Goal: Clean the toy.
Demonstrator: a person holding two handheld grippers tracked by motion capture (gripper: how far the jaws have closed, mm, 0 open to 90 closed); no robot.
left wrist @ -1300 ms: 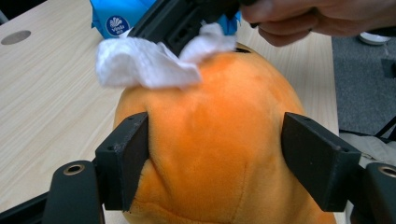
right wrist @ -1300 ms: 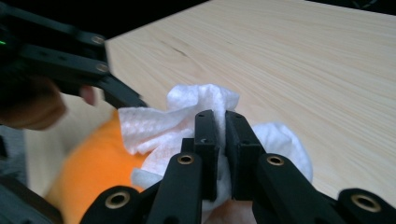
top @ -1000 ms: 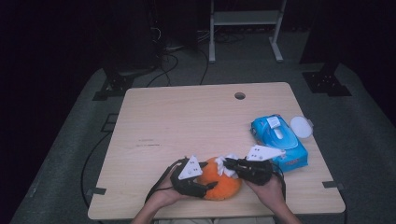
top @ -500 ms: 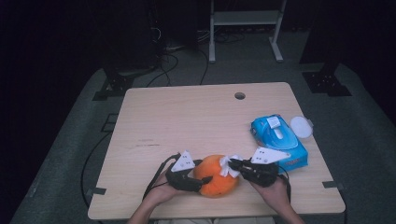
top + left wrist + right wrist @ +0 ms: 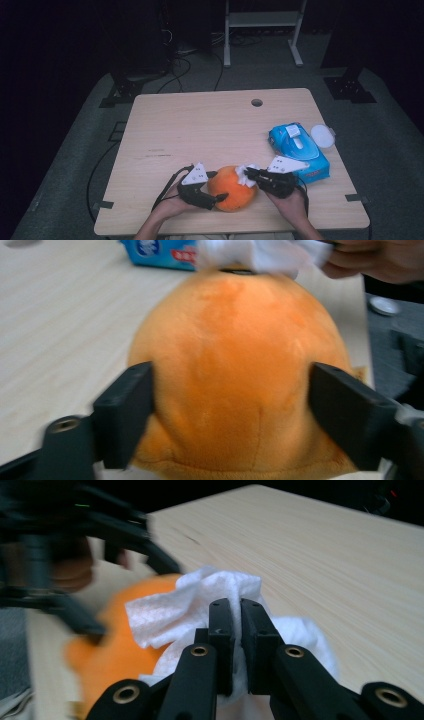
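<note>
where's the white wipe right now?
In the high view the white wipe sits pinched in the right gripper, pressed against the right side of the orange plush near the table's front edge, just left of the blue wipes pack.

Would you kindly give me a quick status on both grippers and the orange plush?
Left gripper straddles orange plush, jaws just opening. Right gripper shut on white wipe, pressed against plush. Blue wipes pack beside right hand, not in the way.
</note>
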